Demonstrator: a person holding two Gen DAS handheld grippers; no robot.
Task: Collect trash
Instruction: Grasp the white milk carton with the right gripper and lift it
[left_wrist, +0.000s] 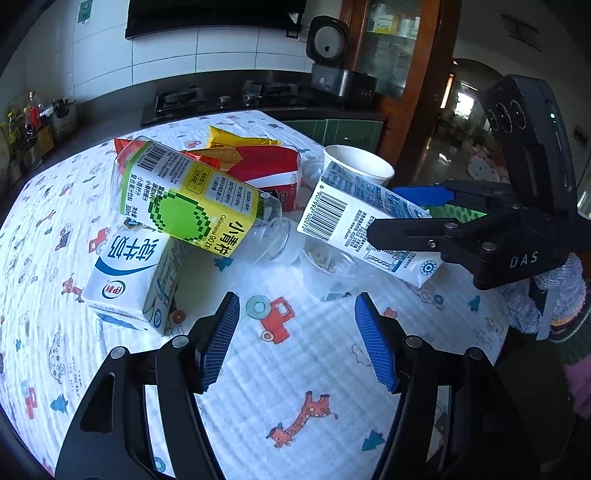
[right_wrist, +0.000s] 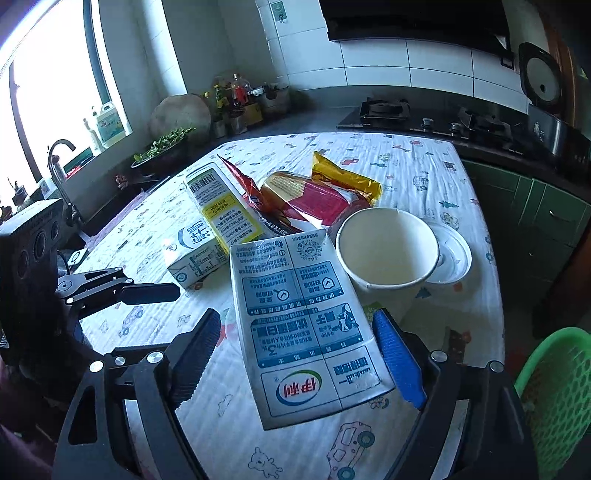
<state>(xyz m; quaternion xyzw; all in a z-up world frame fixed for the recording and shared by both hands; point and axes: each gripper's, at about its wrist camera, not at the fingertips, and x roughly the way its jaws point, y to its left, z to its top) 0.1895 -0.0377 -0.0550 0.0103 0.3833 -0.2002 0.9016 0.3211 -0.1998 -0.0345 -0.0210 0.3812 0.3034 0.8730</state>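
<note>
between the right gripper (right_wrist: 295, 354) pads, a milk carton (right_wrist: 306, 325) held; left gripper (left_wrist: 297, 332) open, empty.

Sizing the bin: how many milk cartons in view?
2. One milk carton is held in the right gripper, lifted above the tablecloth; the other carton lies under the lime-juice bottle. More may be hidden.
</note>
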